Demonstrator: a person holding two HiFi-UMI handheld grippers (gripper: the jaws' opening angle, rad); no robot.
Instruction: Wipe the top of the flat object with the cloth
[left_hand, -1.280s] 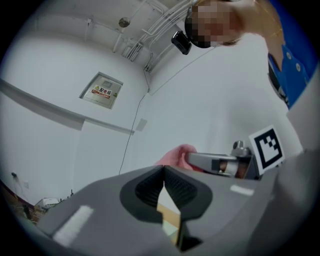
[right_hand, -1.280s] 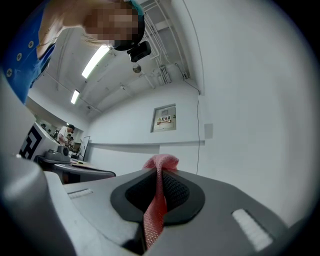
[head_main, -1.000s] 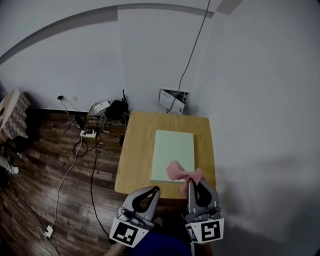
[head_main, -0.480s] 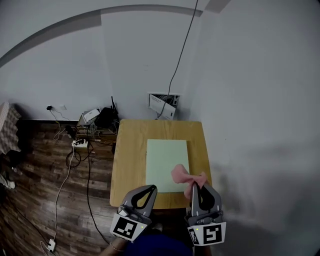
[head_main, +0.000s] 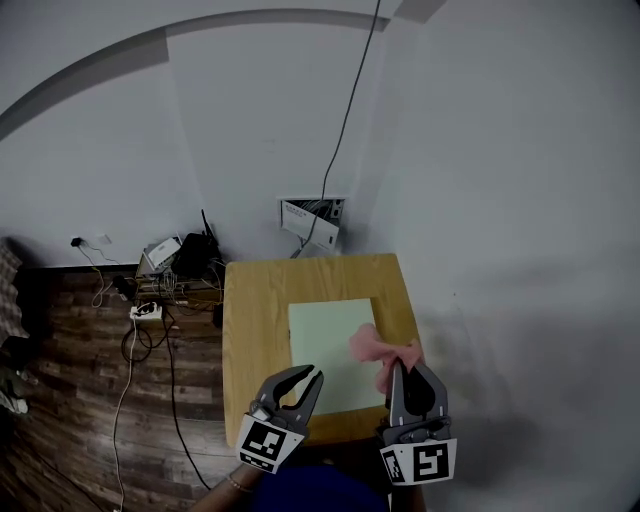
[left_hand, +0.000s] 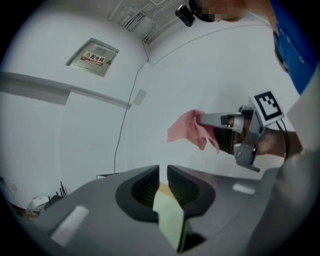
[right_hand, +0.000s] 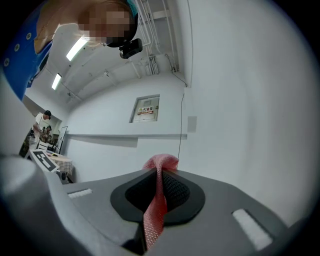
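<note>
Right tongs (head_main: 400, 366) clench pink cloth (head_main: 368, 345) over pale green board (head_main: 325, 340) on tabletop (head_main: 250, 320); left tongs (head_main: 314, 375) just opening, slightly apart, empty.

One wooden table (head_main: 250, 320), one pale green board (head_main: 328, 335), one pink cloth (head_main: 372, 345), two grippers (head_main: 312, 376) (head_main: 402, 368)

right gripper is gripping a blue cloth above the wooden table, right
Not quite: the cloth is pink, not blue. The right gripper view shows it pinched between the jaws of the right gripper, and the head view shows it above the wooden table.
</note>
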